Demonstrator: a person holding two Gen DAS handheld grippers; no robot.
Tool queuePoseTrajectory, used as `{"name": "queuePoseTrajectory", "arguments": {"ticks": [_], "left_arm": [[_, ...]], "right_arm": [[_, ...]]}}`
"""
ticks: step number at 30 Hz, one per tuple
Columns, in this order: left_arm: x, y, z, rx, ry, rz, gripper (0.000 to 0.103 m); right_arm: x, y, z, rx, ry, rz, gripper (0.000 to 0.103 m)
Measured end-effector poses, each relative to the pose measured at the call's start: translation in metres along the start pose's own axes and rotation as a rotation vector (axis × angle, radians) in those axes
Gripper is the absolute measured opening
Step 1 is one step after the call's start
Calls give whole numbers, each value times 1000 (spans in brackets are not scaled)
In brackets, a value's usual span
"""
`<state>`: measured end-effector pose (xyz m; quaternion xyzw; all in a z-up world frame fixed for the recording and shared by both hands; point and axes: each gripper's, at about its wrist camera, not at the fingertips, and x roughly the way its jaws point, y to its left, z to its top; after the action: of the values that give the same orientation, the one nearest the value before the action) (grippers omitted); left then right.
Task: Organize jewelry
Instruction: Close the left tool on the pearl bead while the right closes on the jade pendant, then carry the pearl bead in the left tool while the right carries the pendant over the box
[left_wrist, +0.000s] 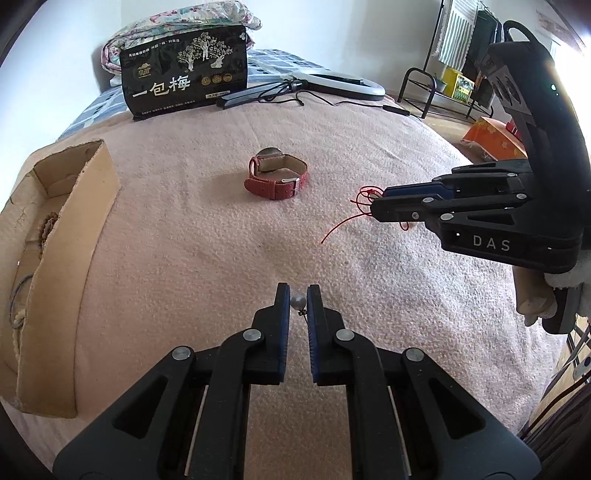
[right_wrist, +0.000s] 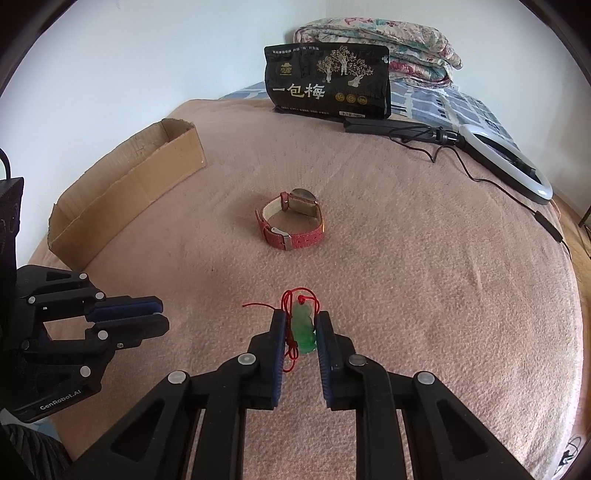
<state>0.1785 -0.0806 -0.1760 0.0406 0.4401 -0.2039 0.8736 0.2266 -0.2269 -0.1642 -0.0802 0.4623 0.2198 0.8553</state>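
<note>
My left gripper is shut on a small pearl earring, low over the pink blanket. My right gripper is shut on a green jade pendant, whose red cord loops above the pads and trails onto the blanket. In the left wrist view the right gripper comes in from the right with the red cord hanging from it. A red-strapped watch lies mid-bed. An open cardboard box at the left holds a beaded bracelet.
A black snack bag stands at the far end before a folded quilt. A ring light with its cable and a black bar lie at the far right. The bed's edge drops off at the right, toward a floor rack.
</note>
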Motion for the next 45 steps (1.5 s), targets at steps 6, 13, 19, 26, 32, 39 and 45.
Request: {"name": "queuePoseTrajectory", "arguments": {"ticks": [6, 13, 19, 26, 32, 39, 45], "left_arm": [[-17, 5, 2, -17, -30, 5, 7], [-38, 14, 4, -35, -67, 12, 7], [-58, 27, 2, -50, -96, 34, 7], [-81, 52, -1, -87, -127, 68, 7], [-100, 77, -4, -117, -150, 106, 7], [-120, 108, -9, -152, -175, 153, 7], [-134, 135, -16, -191, -189, 190, 7]], "right_arm": [[-15, 5, 3, 2, -21, 3, 15], [-36, 19, 11, -15, -55, 8, 15], [-47, 37, 22, -38, -79, 18, 15], [-53, 64, 39, -70, -101, 39, 15], [-56, 87, 53, -98, -122, 55, 15], [-58, 114, 73, -134, -143, 76, 15], [-56, 136, 89, -153, -160, 102, 15]]}}
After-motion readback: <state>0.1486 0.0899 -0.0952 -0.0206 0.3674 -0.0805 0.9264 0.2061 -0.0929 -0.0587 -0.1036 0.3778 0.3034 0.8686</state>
